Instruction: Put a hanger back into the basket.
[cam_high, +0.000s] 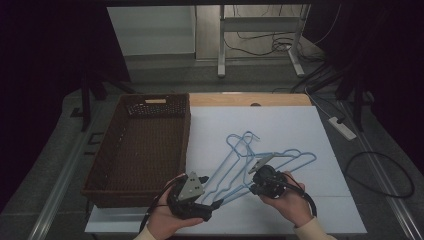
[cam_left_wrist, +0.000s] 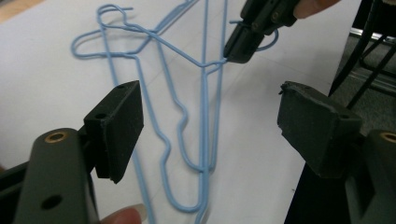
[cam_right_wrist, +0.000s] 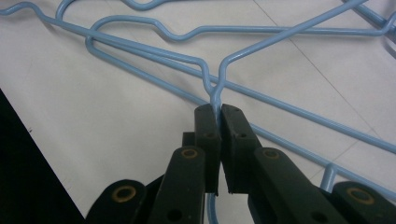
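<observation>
Several light-blue wire hangers (cam_high: 240, 155) lie tangled on the white sheet (cam_high: 285, 125) in the middle of the table. My right gripper (cam_high: 255, 182) is at their near right side and is shut on one hanger's wire (cam_right_wrist: 218, 95), which is pinched between its tips (cam_right_wrist: 219, 112). My left gripper (cam_high: 212, 191) sits at the near left end of the pile, jaws open wide. In the left gripper view its pads (cam_left_wrist: 119, 126) stand far apart with hanger wires (cam_left_wrist: 204, 116) on the sheet beyond the gap, untouched. That view also has the right gripper (cam_left_wrist: 233, 51) clamping the wire.
A brown wicker basket (cam_high: 150, 107) stands at the left, its right wall beside the hangers. The sheet's near edge runs just under my hands. A white power strip (cam_high: 342, 127) and cables lie on the floor at the right, and a desk frame stands behind the table.
</observation>
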